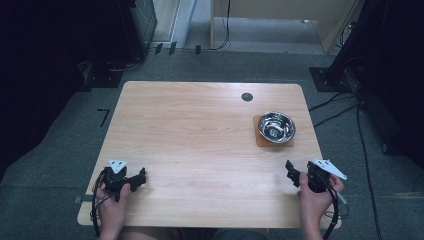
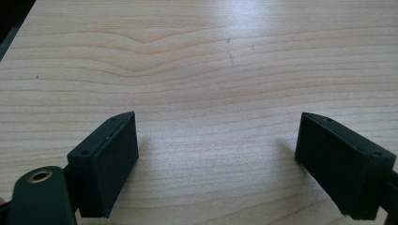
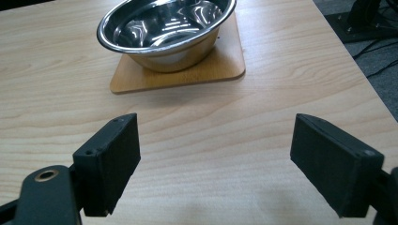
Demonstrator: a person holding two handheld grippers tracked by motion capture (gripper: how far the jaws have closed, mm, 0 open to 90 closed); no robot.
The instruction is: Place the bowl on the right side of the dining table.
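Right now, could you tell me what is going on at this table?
A person sits at a wooden table with a gripper in each hand. The left gripper and the right gripper rest near the front edge, both with jaws wide open and nothing between them. Ahead of the right gripper, a steel bowl sits on a square wooden mat, untouched.
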